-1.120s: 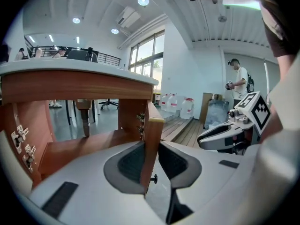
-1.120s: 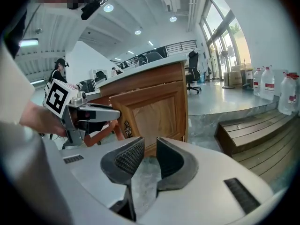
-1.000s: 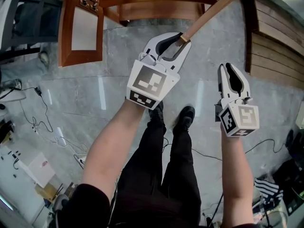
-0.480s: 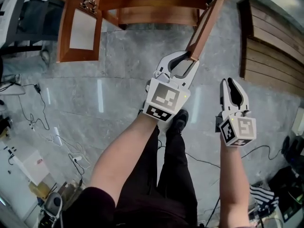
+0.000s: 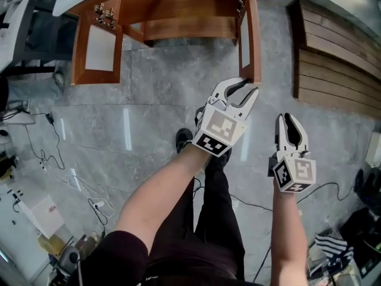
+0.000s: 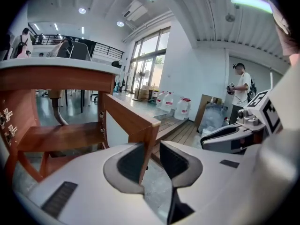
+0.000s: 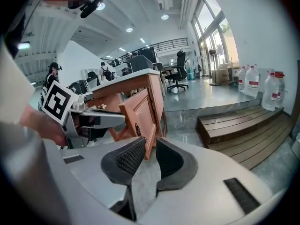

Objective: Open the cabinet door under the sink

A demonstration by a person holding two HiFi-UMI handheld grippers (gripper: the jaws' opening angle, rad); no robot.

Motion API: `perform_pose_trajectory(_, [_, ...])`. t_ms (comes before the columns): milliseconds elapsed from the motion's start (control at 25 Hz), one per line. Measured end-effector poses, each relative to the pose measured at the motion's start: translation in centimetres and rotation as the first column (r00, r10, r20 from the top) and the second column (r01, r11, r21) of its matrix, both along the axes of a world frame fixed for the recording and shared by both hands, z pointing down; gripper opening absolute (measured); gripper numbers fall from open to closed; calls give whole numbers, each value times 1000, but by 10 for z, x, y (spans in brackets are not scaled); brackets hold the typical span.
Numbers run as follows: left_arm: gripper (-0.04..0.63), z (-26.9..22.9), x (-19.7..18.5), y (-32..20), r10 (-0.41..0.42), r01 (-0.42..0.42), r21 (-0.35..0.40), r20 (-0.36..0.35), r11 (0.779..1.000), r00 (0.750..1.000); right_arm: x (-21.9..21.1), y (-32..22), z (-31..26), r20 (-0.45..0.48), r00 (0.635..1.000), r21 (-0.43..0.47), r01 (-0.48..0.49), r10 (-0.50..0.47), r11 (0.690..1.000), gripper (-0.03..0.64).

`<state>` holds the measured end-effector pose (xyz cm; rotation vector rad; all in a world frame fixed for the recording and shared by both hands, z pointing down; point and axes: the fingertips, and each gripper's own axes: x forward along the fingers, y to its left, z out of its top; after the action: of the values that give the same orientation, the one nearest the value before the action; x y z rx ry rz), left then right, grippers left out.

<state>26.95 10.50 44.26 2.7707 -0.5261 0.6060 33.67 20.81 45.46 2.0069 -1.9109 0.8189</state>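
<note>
Head view: both forearms reach forward over the grey stone floor [image 5: 149, 112].

Right white two-jaw gripper [image 5: 290, 124]: held apart from the cabinet, to the right of the left gripper. In the right gripper view its jaws [image 7: 149, 146] stand moderately apart. Nothing lies between the ribbed black pads [image 7: 129, 157]. The door shows only beyond them.

Left white two-jaw gripper [image 5: 245, 88]: positioned at the free edge of the right-hand brown wooden cabinet door with pale inset panel [image 5: 255, 40]. In the left gripper view the jaws [image 6: 151, 149] have just been opening and stand wide. The door's [image 6: 126, 118] vertical edge lies between them, close against the left pad [image 6: 130, 162], with a clear gap to the right pad [image 6: 174, 161]. The pads do not clamp it.

Task item: the right-hand door is swung out from the cabinet, roughly square to its front. It is also visible in the right gripper view [image 7: 140, 109].

Further back: the left-hand wooden cabinet door [image 5: 98, 40] also stands open. Between the doors the brown wooden cabinet interior shelf [image 5: 190, 25] is exposed below the white worktop [image 6: 47, 62].
</note>
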Motion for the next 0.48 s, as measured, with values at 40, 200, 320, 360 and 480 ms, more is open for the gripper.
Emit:
perform_pose_trajectory(40, [112, -8, -4, 4, 1, -1, -8, 6, 1000, 1000, 0, 4, -9, 3, 1000, -1, -1, 1, 1000, 90])
perform_pose_trajectory(200, [108, -62, -43, 17, -48, 49, -46, 29, 998, 998, -17, 13, -73, 8, 1000, 39, 17, -17, 999, 76])
perform_pose_trajectory(320, [100, -118, -77, 16, -122, 124, -52, 24, 991, 992, -39, 6, -132, 5, 998, 88, 60, -60, 994, 61])
perform_pose_trajectory(360, [98, -138, -86, 15, -145, 145, -43, 17, 988, 989, -47, 3, -151, 5, 997, 102, 80, -81, 992, 61])
perform_pose_trajectory(480, [95, -194, -111, 5, -207, 207, 3, -6, 978, 978, -71, -11, -202, -7, 989, 150, 145, -145, 978, 58])
